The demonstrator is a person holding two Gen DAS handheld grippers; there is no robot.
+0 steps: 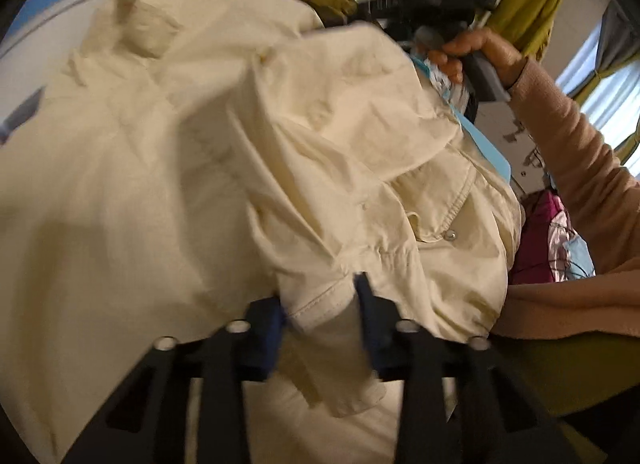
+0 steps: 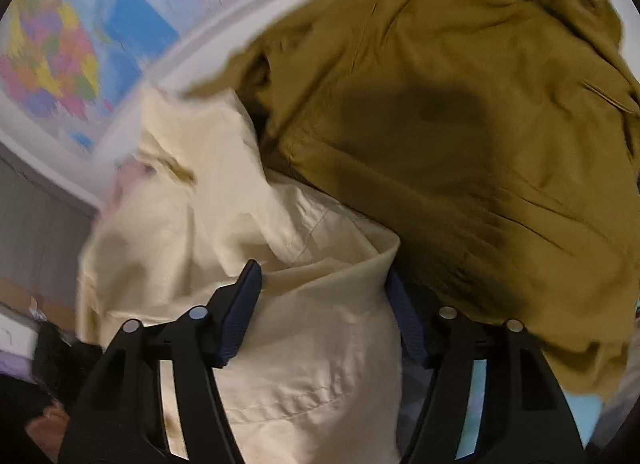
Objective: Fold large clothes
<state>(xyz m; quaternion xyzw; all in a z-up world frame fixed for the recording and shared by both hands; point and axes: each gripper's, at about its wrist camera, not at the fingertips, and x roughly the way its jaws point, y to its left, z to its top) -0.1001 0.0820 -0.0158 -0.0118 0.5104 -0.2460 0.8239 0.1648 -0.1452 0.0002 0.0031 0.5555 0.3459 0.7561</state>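
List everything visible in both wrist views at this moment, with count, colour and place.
cream garment: one, cream, spread across the middle, a fold between each gripper's fingers
olive garment: one, olive, beyond the cream one
map: one, multicoloured, on the surface at far left
curtain: one, pale, far right
left gripper: black with blue pads, shut on a cream hem
right gripper: black with blue pads, cream fold between its fingers
hand: one, tan sleeve, holding the right gripper

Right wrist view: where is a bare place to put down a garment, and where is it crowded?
Bare: only the white strip between the map and the cream garment, reaching up beside the olive garment. Crowded: the two garments touch and cover the middle and right; no gap for a hand there.
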